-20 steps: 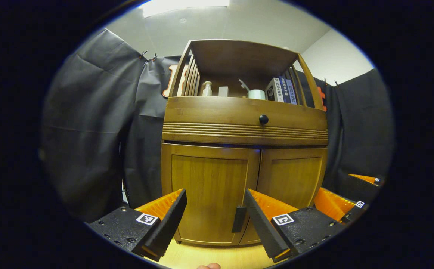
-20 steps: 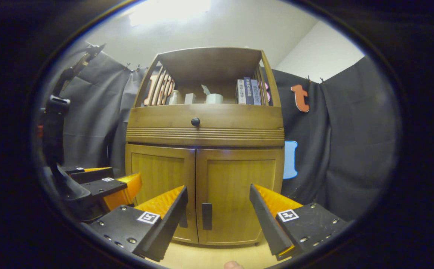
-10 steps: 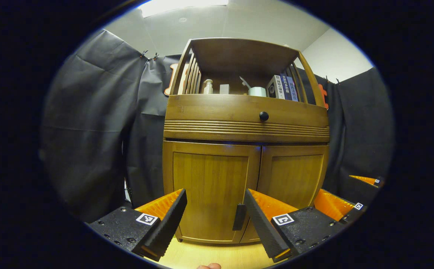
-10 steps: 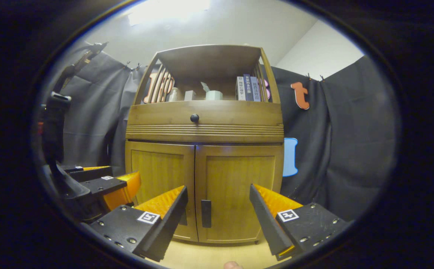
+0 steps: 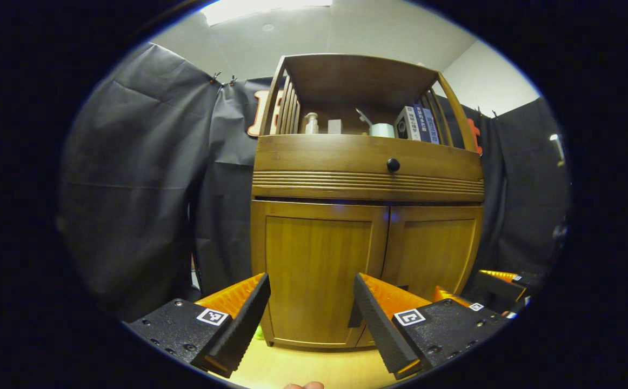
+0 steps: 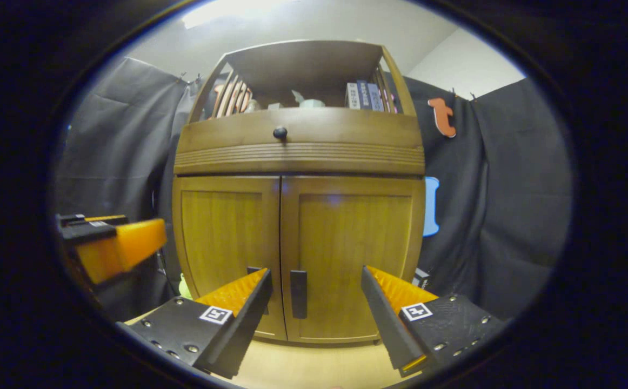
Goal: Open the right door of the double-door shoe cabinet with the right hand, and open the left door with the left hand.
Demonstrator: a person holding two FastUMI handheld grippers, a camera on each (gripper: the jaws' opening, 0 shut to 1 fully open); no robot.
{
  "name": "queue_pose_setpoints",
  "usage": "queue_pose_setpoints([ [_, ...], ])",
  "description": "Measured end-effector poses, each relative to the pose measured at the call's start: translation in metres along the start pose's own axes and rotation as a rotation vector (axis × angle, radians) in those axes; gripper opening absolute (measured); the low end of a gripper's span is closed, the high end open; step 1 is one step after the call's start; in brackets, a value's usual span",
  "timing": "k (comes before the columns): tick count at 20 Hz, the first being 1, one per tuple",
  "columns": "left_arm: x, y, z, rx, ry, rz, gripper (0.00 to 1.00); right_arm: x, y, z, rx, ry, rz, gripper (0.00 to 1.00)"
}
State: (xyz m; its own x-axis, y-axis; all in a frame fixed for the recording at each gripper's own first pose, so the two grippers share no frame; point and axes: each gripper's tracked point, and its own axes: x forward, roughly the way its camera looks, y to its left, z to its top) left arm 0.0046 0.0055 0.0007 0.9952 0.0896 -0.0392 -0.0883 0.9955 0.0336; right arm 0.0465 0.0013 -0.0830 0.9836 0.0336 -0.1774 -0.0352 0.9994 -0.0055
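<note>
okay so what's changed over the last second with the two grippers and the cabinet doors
The right gripper has moved closer to the shoe cabinet, which looms larger in the right gripper view; the right door handle now sits between its open fingers, untouched. The left gripper shifted slightly sideways. Nothing was gripped. Both doors stay shut and both grippers stay open.

A ceiling light (image 5: pixel 268 8) glares white at the top of both views, leaving the cabinet (image 5: pixel 368 216) evenly lit. Fisheye distortion bows its edges, and the left tool (image 6: pixel 114 251) looks blurred in the right gripper view
</note>
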Motion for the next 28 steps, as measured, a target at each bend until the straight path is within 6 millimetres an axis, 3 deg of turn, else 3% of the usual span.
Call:
queue_pose_setpoints([
  [1,-0.001,0.004,0.003,0.006,-0.002,0.020,0.92,0.013,0.004,-0.011,-0.011,0.023,0.006,0.99],
  [3,-0.004,0.020,0.010,0.019,-0.006,0.073,0.92,0.034,0.013,-0.031,-0.020,0.059,0.028,0.82],
  [4,-0.006,0.029,0.005,0.024,-0.008,0.100,0.92,0.044,0.016,-0.038,-0.018,0.074,0.022,0.82],
  [5,-0.008,0.036,0.005,0.029,-0.006,0.129,0.92,0.054,0.020,-0.046,-0.015,0.090,0.034,0.70],
  [8,-0.013,0.057,0.003,0.033,0.001,0.197,0.92,0.082,0.025,-0.067,-0.019,0.128,0.021,0.70],
  [9,-0.015,0.064,0.001,0.035,0.006,0.218,0.92,0.089,0.028,-0.072,-0.020,0.136,0.018,0.51],
  [10,-0.018,0.071,0.000,0.038,0.012,0.240,0.92,0.096,0.030,-0.076,-0.023,0.145,0.013,0.47],
  [13,-0.022,0.090,0.000,0.042,0.017,0.297,0.92,0.115,0.033,-0.087,-0.025,0.165,0.011,0.48],
  [16,-0.027,0.100,-0.004,0.038,0.028,0.331,0.92,0.115,0.031,-0.092,-0.019,0.201,-0.001,0.47],
  [18,-0.028,0.105,-0.005,0.038,0.032,0.342,0.92,0.124,0.033,-0.095,0.012,0.198,-0.009,0.28],
  [20,-0.028,0.106,-0.006,0.034,0.035,0.343,0.92,0.124,0.032,-0.094,-0.001,0.198,-0.016,0.32],
  [21,-0.029,0.104,-0.006,0.031,0.036,0.337,0.92,0.121,0.032,-0.094,0.009,0.200,-0.017,0.28],
  [28,-0.031,0.091,-0.007,0.022,0.034,0.292,0.92,0.122,0.032,-0.095,0.025,0.200,-0.028,0.28],
])
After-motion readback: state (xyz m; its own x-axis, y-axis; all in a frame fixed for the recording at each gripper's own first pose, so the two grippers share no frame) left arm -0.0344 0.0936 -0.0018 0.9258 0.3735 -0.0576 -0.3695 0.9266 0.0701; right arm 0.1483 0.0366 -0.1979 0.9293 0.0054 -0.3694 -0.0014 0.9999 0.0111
